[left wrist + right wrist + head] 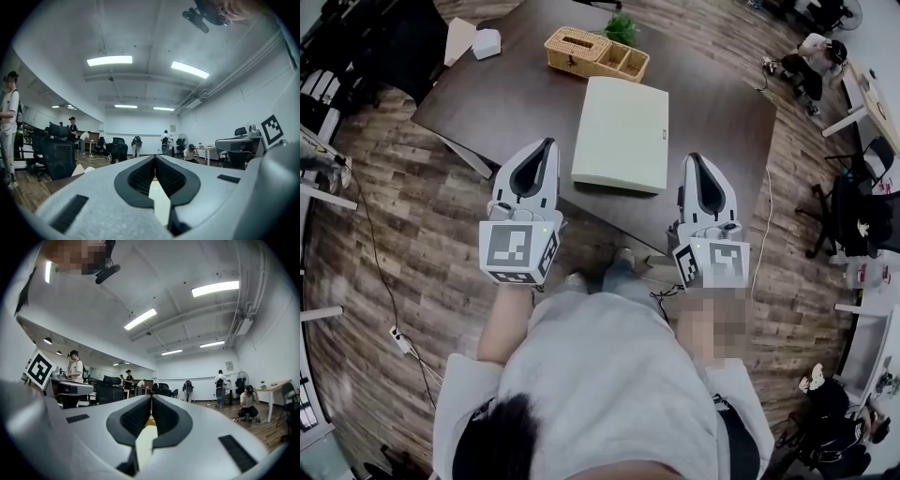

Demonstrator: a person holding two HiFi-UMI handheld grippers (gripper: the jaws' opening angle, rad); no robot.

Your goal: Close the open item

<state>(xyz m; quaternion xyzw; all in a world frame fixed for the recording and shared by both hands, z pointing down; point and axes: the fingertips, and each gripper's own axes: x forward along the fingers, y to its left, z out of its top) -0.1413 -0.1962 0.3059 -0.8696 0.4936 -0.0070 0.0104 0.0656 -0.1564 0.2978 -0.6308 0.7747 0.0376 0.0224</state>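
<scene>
A flat cream case (621, 133) lies on the dark table (497, 89), its cover down and level. My left gripper (547, 143) hovers at the table's near edge, just left of the case's front corner, jaws shut and holding nothing. My right gripper (694, 157) is level with it, just right of the case's front right corner, jaws also shut and holding nothing. In the left gripper view the gripper (154, 158) points across the room, with a pale strip of the case (160, 199) showing below the tips. The right gripper view shows the gripper (151, 397) the same way.
Behind the case stand a wicker basket (595, 52) and a small green plant (622, 28). A small white box (486, 42) sits at the far left corner. A cable and power strip (401, 339) lie on the wood floor at left. Office chairs and people are farther off.
</scene>
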